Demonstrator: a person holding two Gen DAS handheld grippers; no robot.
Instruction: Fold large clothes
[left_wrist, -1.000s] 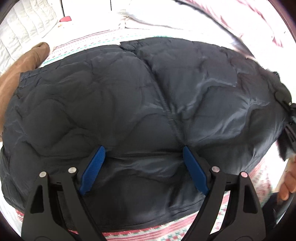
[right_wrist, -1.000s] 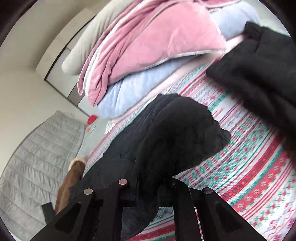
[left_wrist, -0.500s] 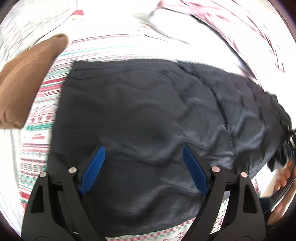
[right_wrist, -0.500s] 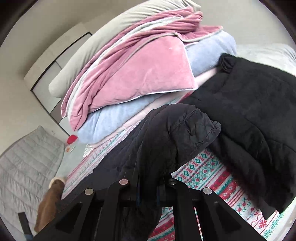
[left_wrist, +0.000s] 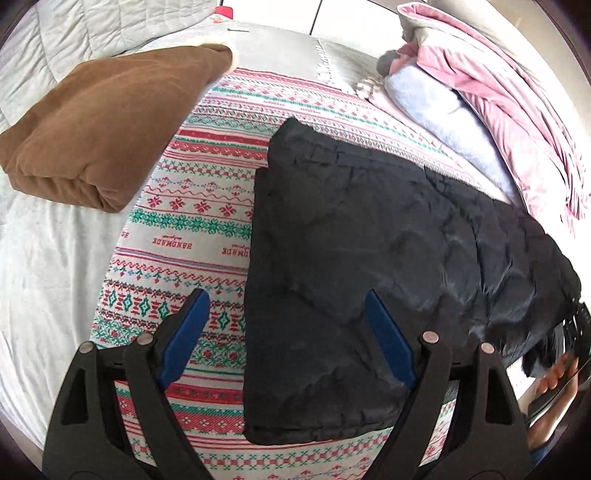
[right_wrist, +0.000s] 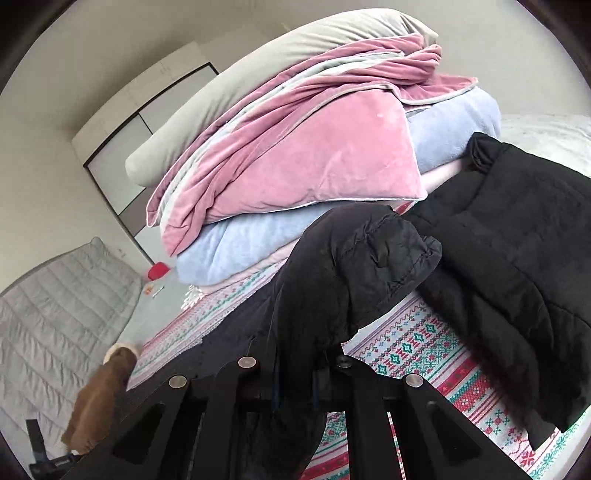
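Gripping jacket (right_wrist: 354, 266): R tool (right_wrist: 295, 384) only

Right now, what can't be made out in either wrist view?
- Right gripper fingertips: right wrist view, buried in the dark jacket fabric.
- Jacket's far end: left wrist view, cut off at the right edge.
- Brown folded garment: right wrist view, mostly hidden behind the gripper frame.

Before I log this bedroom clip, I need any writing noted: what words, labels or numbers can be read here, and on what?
"HANDMADE", upside down in the left wrist view, woven in red, twice in one band of the patterned blanket: once at, again at.
A small script line beside each word: too small to read.
Dark quilted jacket, brown folded garment, pink blanket: no text visible.
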